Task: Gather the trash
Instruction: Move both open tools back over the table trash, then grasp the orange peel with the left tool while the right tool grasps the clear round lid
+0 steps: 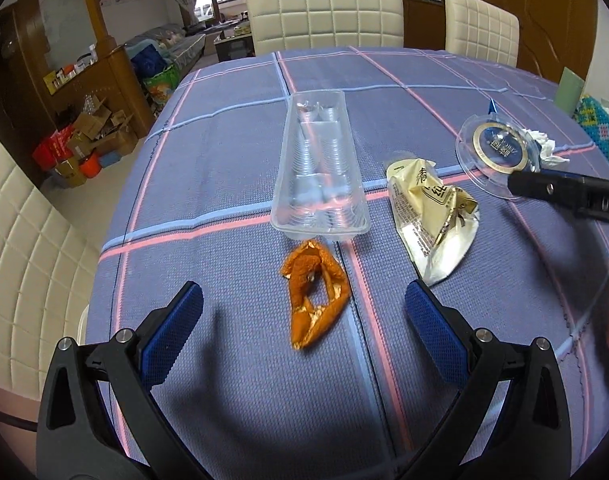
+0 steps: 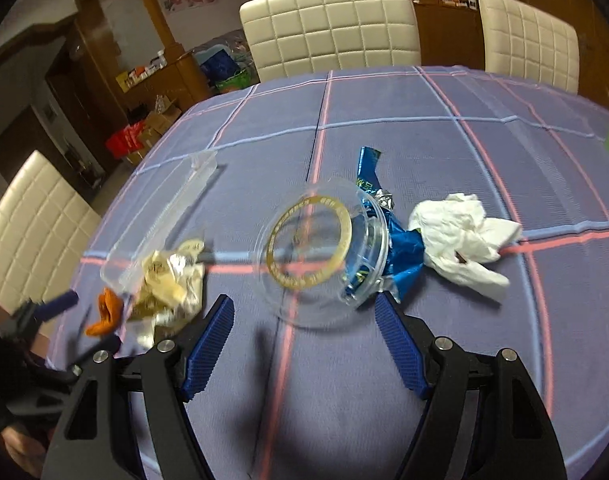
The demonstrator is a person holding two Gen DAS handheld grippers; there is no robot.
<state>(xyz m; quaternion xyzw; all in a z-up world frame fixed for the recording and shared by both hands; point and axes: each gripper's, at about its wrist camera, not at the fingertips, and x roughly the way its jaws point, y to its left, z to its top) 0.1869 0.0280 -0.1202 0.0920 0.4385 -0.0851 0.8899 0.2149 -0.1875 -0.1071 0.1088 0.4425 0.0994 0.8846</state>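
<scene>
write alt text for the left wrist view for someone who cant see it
The open left gripper hovers over an orange peel on a purple plaid tablecloth. Beyond lie a clear plastic tray, a crumpled cream wrapper and a clear round lid.

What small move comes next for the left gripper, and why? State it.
Probably lower the left gripper straight onto the orange peel and close. Its jaws are open and empty, the peel lies on the tablecloth between the fingertips, apart from the clear tray.
</scene>
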